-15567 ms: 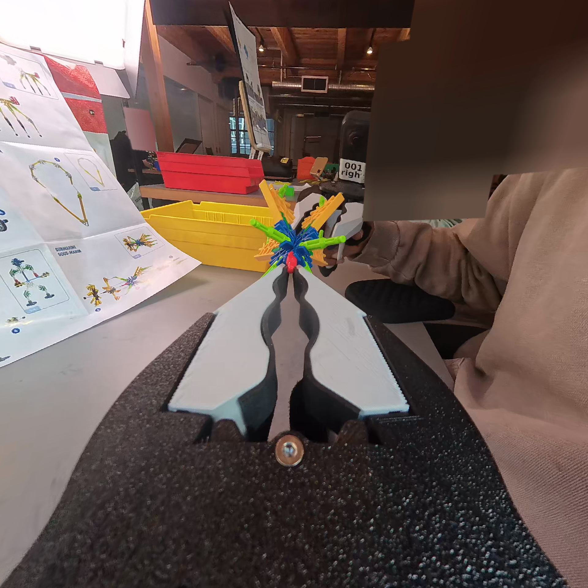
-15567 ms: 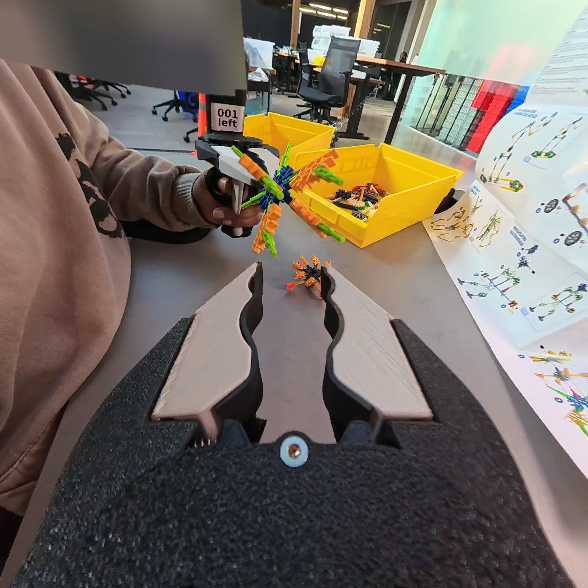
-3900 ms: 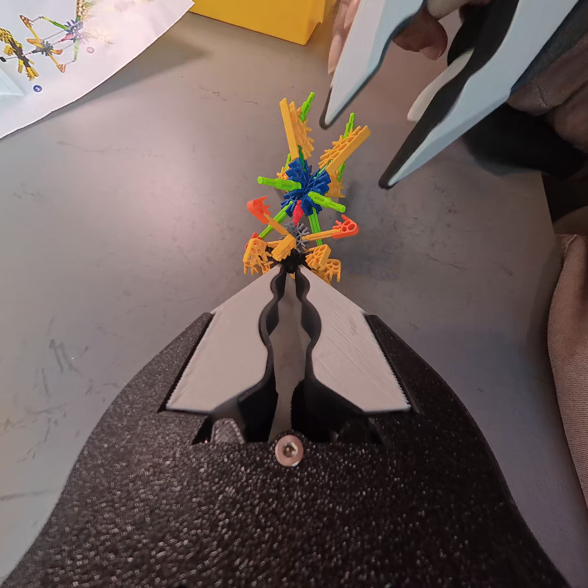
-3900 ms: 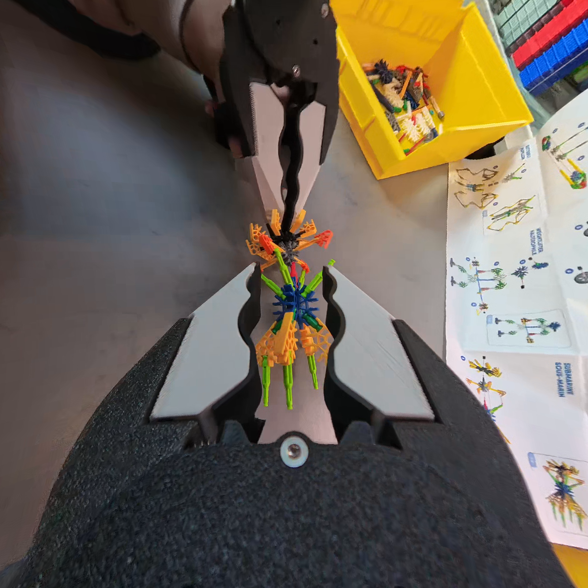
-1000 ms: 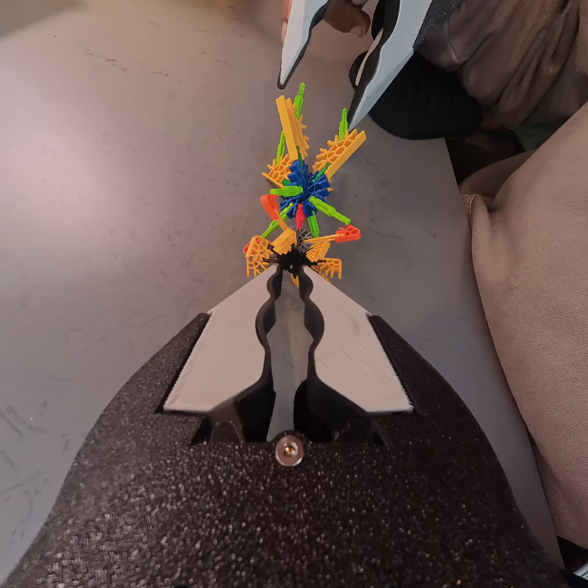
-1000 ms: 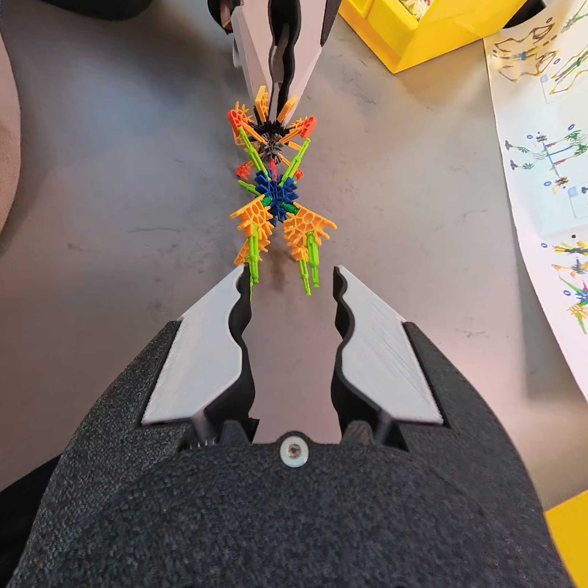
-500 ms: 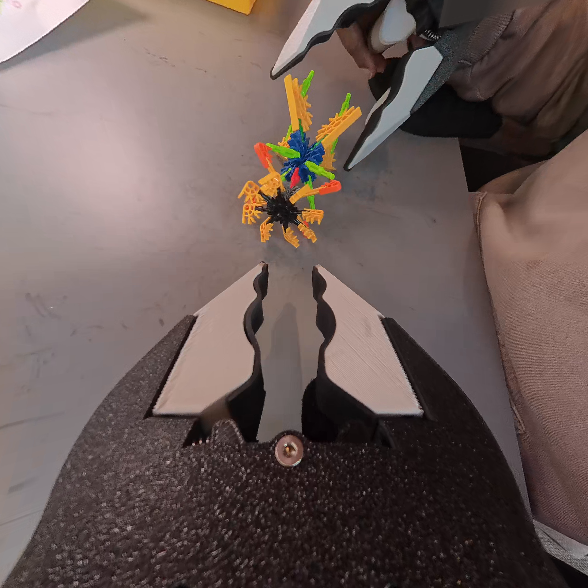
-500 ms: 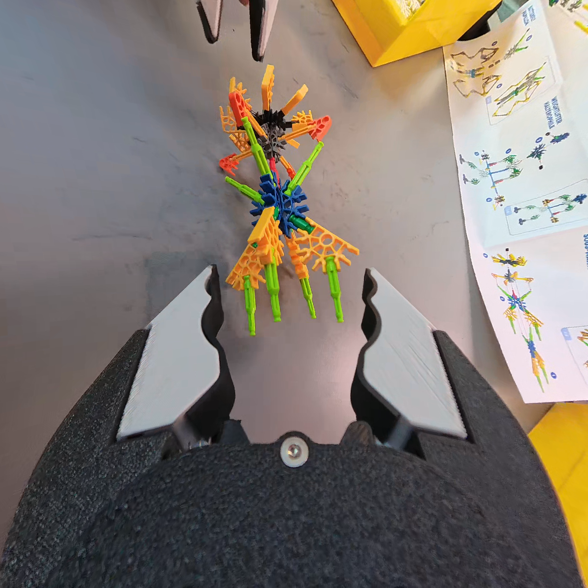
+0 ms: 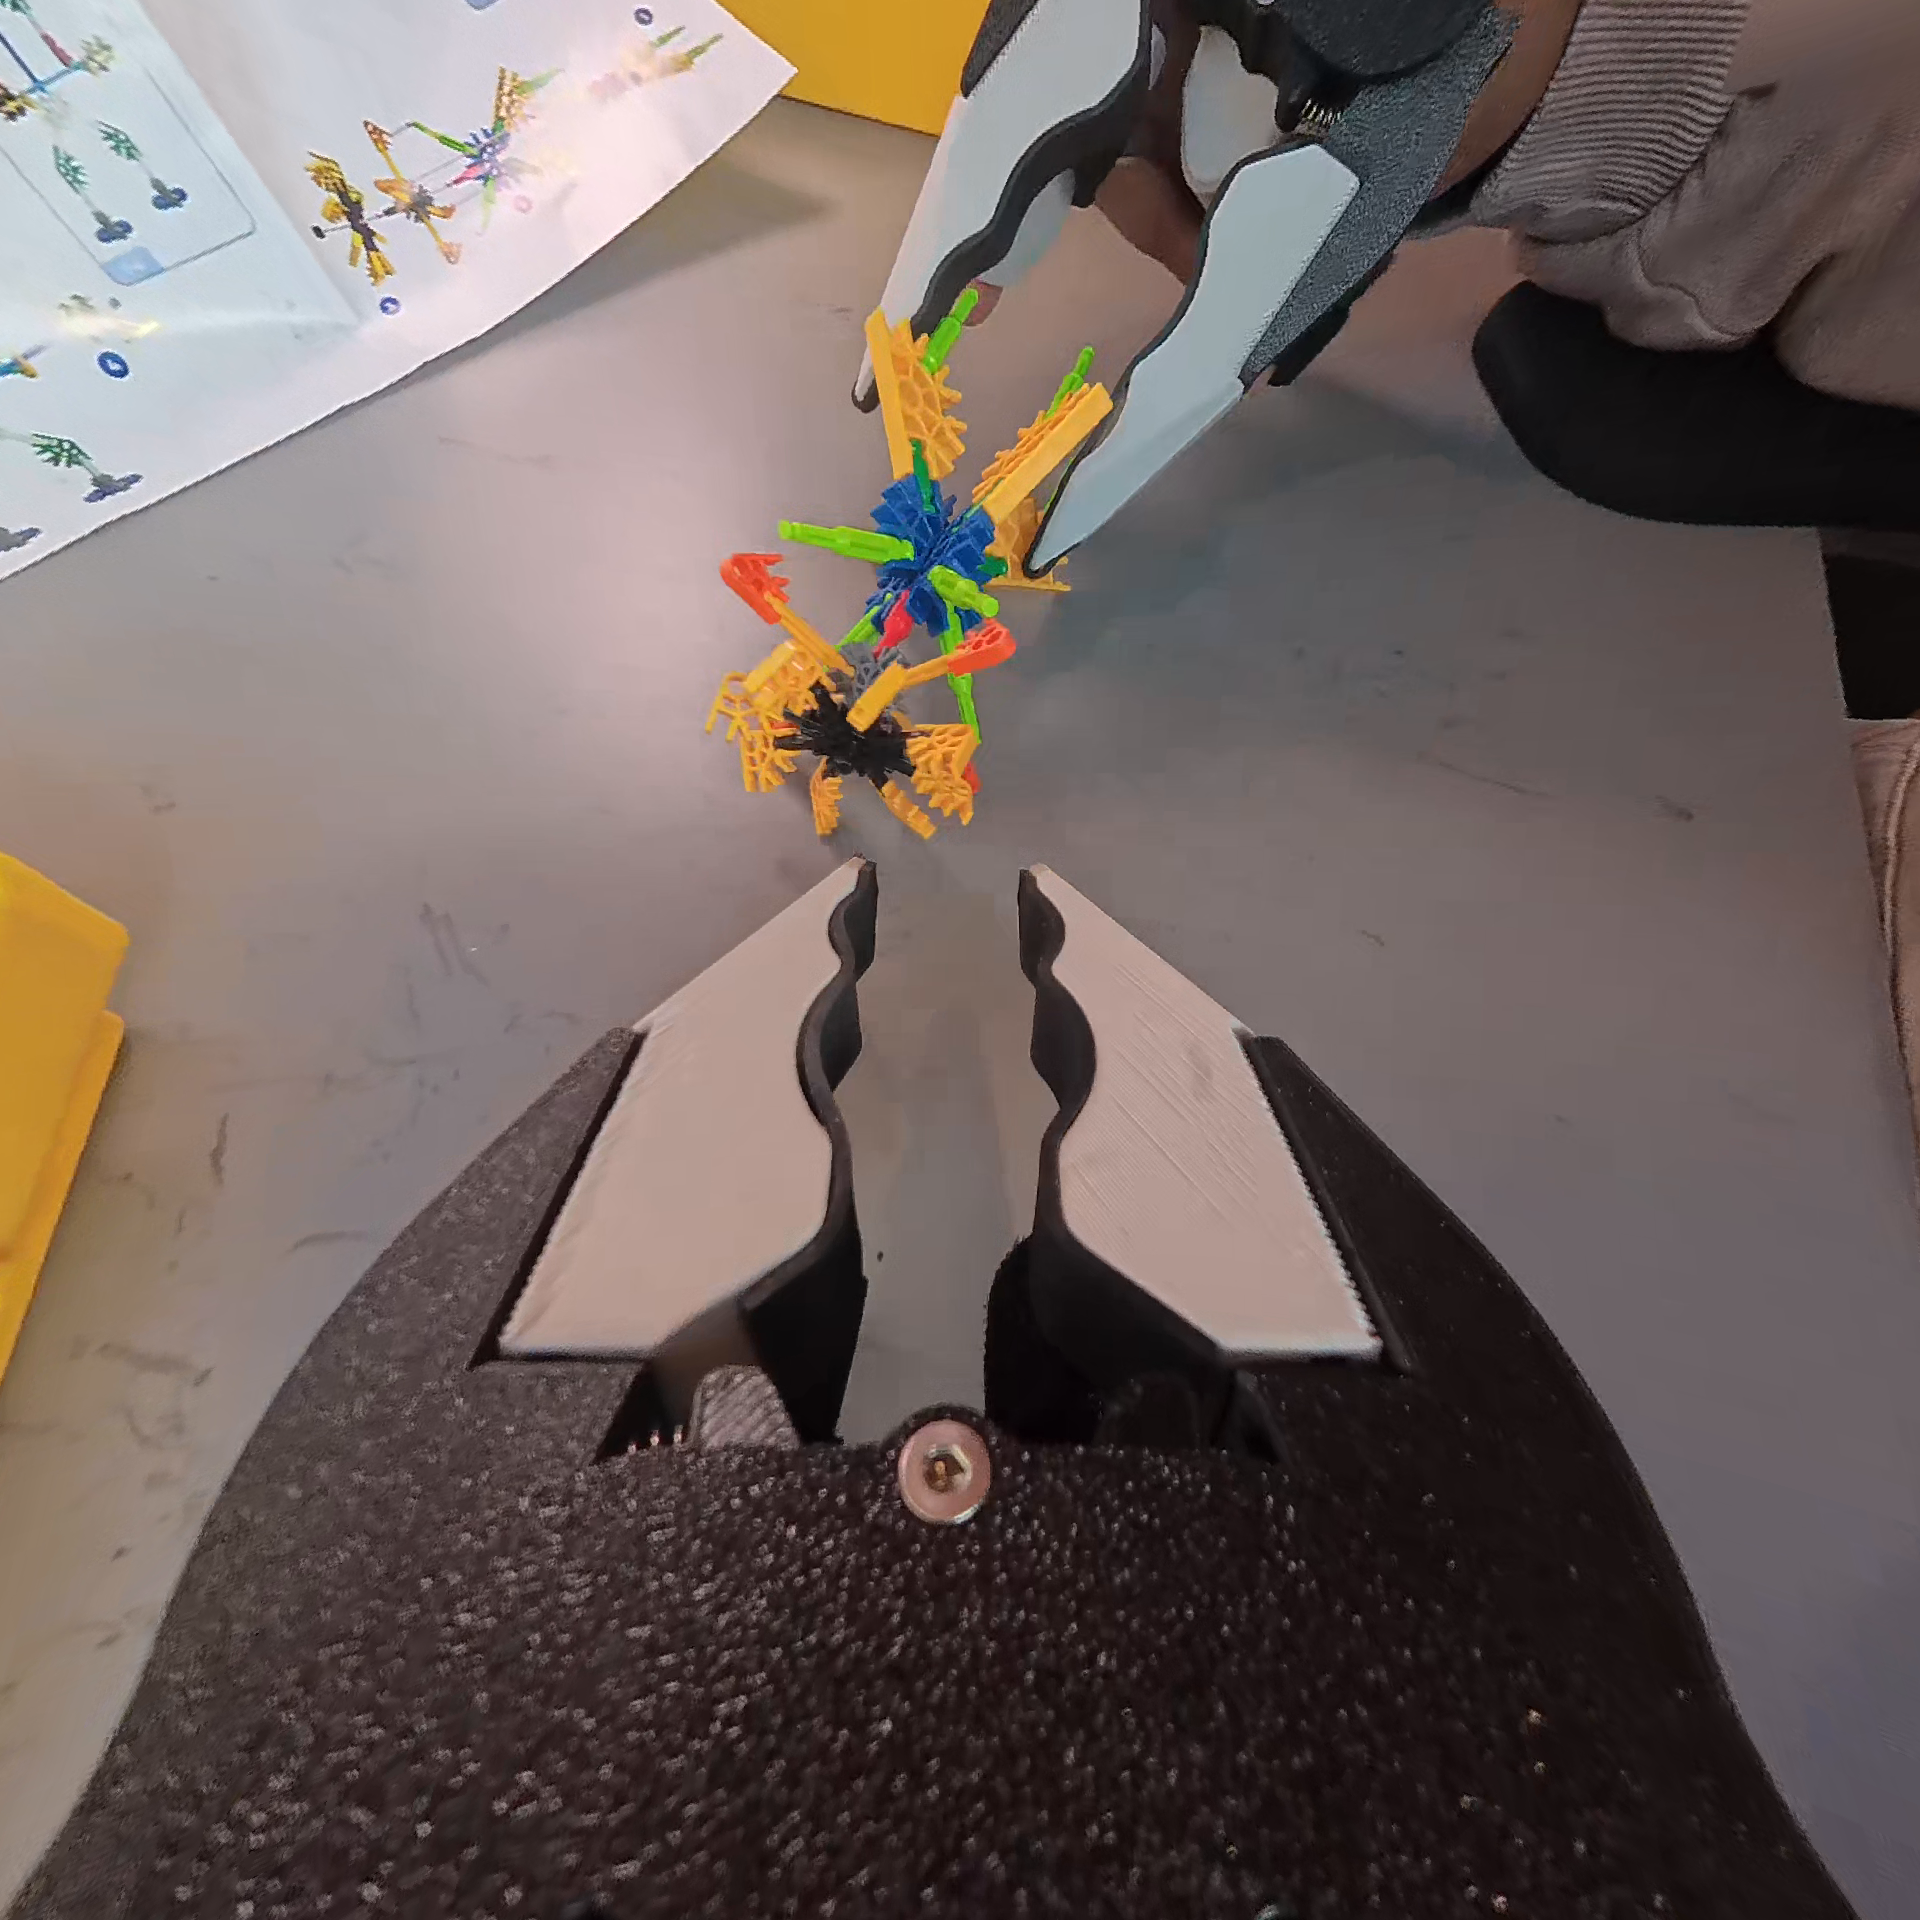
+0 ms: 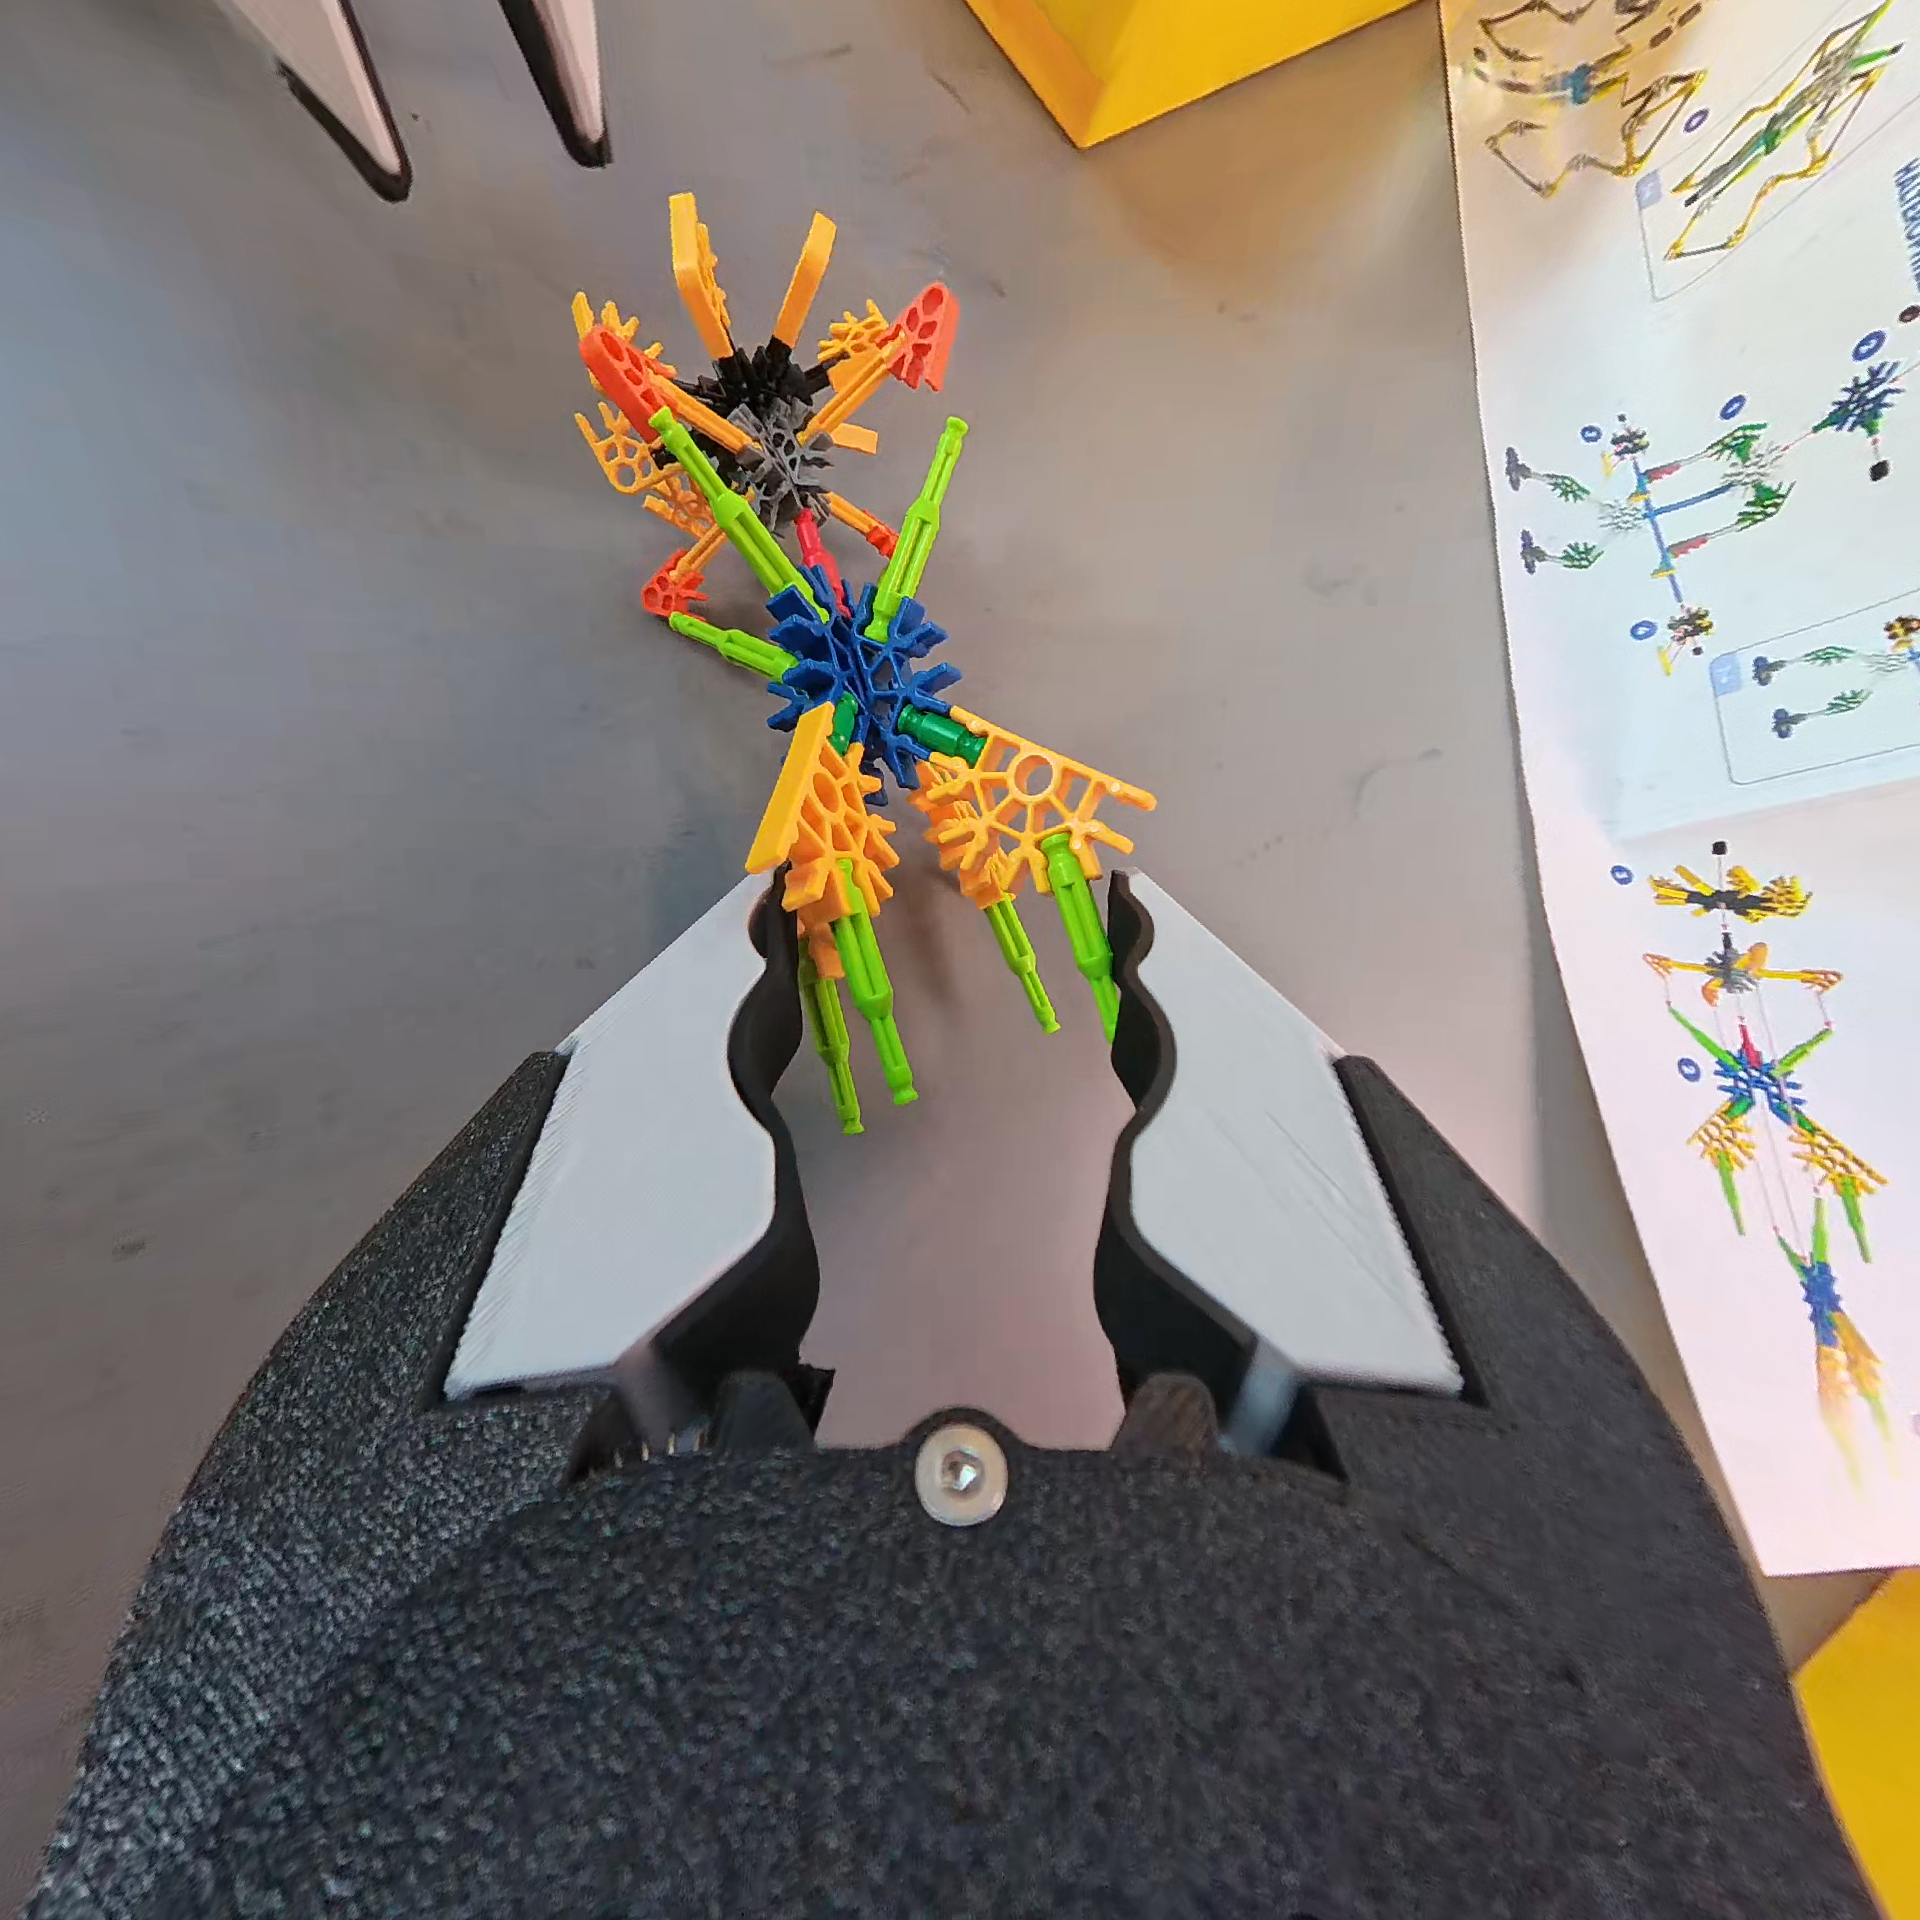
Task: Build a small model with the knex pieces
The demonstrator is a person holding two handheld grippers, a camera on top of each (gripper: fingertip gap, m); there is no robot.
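Observation:
A small toy model of plastic rods and connectors [image 9: 883, 623] lies on the grey table [image 9: 416, 727]. It has a blue hub, a black hub, orange fans and green rods. My left gripper [image 9: 945, 873] is open and empty, just short of the black hub end. My right gripper [image 10: 943, 883] is open and straddles the model's [image 10: 862, 665] green-rod end, with the rods between its fingers and close to the pads. The right gripper also shows in the left wrist view [image 9: 951, 478] around the far end. The left gripper shows in the right wrist view [image 10: 486, 171], apart from the model.
A white instruction sheet lies beside the model [image 9: 260, 208] [image 10: 1714, 623]. Yellow bins stand at the table's edges [image 9: 42, 1039] [image 10: 1174, 52] [image 10: 1860, 1714]. A person's beige sleeve [image 9: 1714, 156] is behind the right gripper.
My left gripper has let go of the model's black hub end, opened and pulled back. My right gripper has moved forward over the green-rod end and its fingers have narrowed.

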